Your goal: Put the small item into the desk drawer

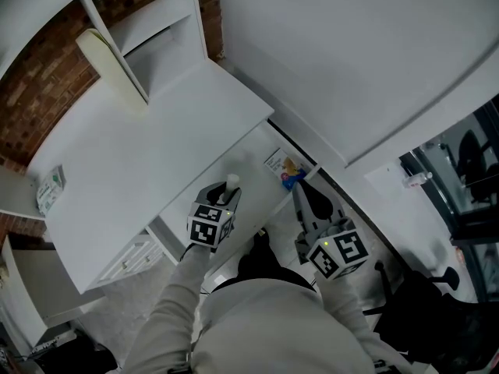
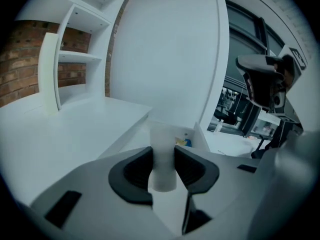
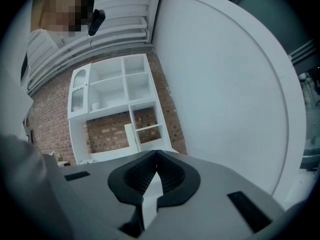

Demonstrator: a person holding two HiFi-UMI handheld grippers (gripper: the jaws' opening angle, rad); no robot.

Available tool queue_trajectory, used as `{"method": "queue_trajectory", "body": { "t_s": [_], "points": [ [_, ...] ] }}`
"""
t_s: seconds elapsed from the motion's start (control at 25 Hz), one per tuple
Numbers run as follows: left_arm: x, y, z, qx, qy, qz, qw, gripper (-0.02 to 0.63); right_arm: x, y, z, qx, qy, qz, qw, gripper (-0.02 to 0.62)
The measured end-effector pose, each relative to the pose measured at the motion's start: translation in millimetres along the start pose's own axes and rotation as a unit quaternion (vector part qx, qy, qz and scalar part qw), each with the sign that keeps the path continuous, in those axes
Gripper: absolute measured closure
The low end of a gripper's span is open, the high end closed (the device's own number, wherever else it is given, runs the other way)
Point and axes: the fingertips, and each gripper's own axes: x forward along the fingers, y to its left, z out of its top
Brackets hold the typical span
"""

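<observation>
left claw (image 2: pixel 163 156) clamps a white item (image 2: pixel 162 134); only its own view shows the right claw (image 3: pixel 156 156) closed, empty.

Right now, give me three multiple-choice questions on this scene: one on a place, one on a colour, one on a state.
1. Where is the small white item?
A) between the left gripper's jaws
B) on a shelf
C) on the floor
2. What colour is the desk top?
A) black
B) white
C) green
3. How do the right gripper's jaws stand?
A) wide apart
B) clamped on a bottle
C) together, nothing between them
Answers: 1 A, the left gripper view shows the pads pressing its sides; 2 B, the head view shows it white; 3 C, the right gripper view shows the pads meeting.
</observation>
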Motion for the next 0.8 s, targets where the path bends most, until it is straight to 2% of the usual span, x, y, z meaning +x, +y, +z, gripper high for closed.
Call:
{"method": "queue_trajectory", "body": {
  "t_s": [0.28, 0.48, 0.8],
  "points": [
    [29, -9, -47, 0.022, 0.085, -0.028, 0.9957, 0.463, 3, -3, -1, -0.001, 0.003, 0.000, 1.000, 0.568],
    [48, -7, -86, 0.025, 0.139, -0.032, 0.9895, 0.463, 5, -7, -2, -0.008, 0.008, -0.004, 1.000, 0.568],
    [59, -12, -112, 0.019, 0.198, -0.045, 0.9789, 0.463, 5, -17, -9, 0.004, 0.017, -0.011, 1.000, 0.568]
  ]
}}
